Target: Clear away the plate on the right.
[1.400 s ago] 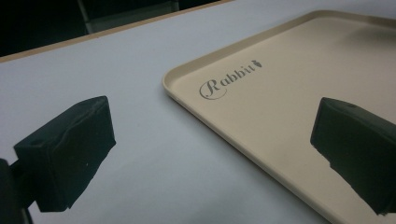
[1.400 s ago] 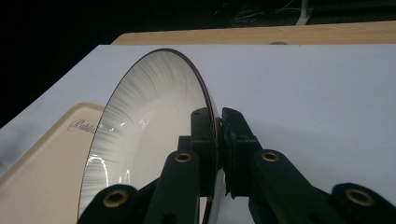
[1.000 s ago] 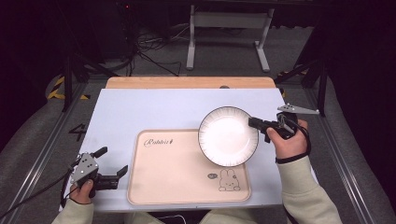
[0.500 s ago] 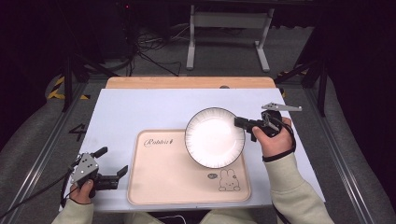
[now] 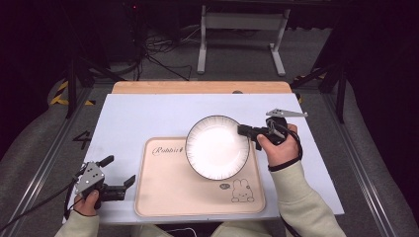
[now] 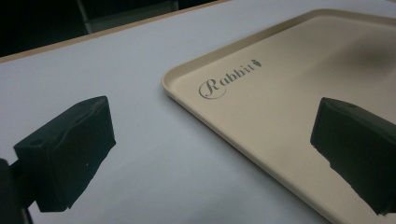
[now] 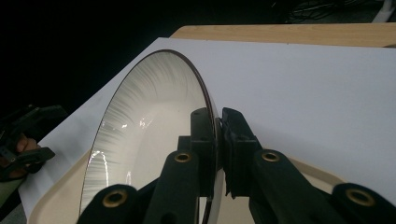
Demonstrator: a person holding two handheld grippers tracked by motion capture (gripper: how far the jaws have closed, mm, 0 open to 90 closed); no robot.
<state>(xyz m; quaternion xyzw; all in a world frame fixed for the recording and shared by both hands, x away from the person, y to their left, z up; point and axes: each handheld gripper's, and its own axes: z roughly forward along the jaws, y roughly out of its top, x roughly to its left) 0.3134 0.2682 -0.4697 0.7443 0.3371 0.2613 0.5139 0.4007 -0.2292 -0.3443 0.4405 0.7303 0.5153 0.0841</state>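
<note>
White table point(image 5: 148, 113) top, wood strip along its far edge. Landmark = beige tray point(image 5: 168, 192), printed "Rabbit" at its far-left corner and a small rabbit drawing at its near-right corner; the tray lies on the near middle of the table, flat.

White plate point(image 5: 217, 146) with dark rim: over the tray's far-right part, its far edge reaching past the tray's far edge. Held by its right rim, not clearly resting on the tray; in the right gripper view point(image 7: 140, 140) it stands tilted up on edge relative to the camera, ribbed inner wall visible, tray rim below it.

Right gripper point(image 5: 247, 131): just off the tray's far-right corner, pointing left toward the plate. Jaws nearly fully closed, clamped on the plate's rim, one pad on each face of the rim, seen close up in the right gripper view point(image 7: 217, 135). Right hand point(image 5: 279, 145) behind it, cream sleeve running down past the tray's right side.

Left gripper point(image 5: 117, 172): left of the tray's near-left corner, low over the table, pointing toward the tray. Jaws spread wide, nothing between them; in the left gripper view point(image 6: 210, 154) one jaw sits over bare table, the other over the tray, the tray's "Rabbit" corner between them. Left hand point(image 5: 89, 200) grips it from the near edge.
</note>
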